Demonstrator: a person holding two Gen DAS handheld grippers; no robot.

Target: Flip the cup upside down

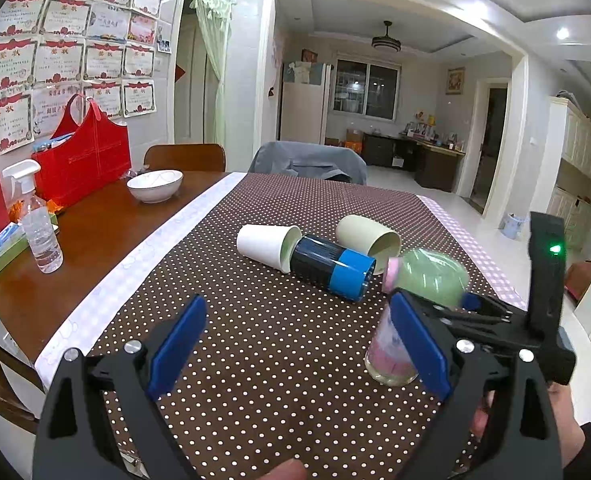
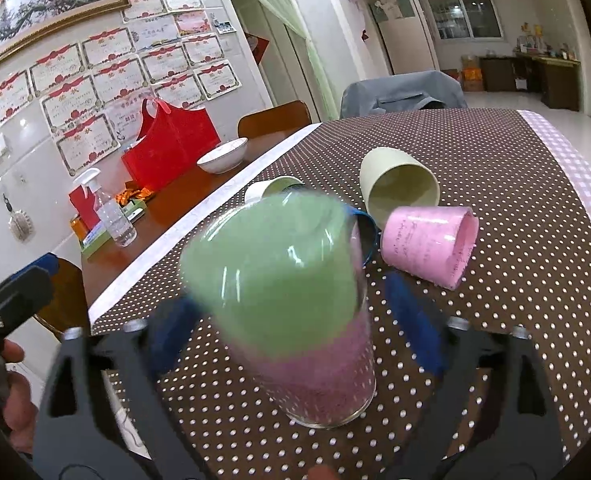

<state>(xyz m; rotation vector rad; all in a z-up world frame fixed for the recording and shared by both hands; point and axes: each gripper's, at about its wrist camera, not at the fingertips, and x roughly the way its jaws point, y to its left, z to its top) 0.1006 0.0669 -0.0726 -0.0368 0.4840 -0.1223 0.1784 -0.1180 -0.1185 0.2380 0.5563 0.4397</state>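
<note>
A clear glass cup with a green upper part and pink lower part stands mouth down on the dotted tablecloth, between the blue pads of my right gripper. The cup is motion-blurred, and contact of the pads with it cannot be told. The same cup shows at the right of the left wrist view, with the right gripper behind it. My left gripper is open and empty, low over the cloth. Its right pad is in front of the cup.
A white cup, a blue-capped dark bottle, a beige cup and a pink cup lie on their sides mid-table. A white bowl, red bag and spray bottle stand on the bare wood at left.
</note>
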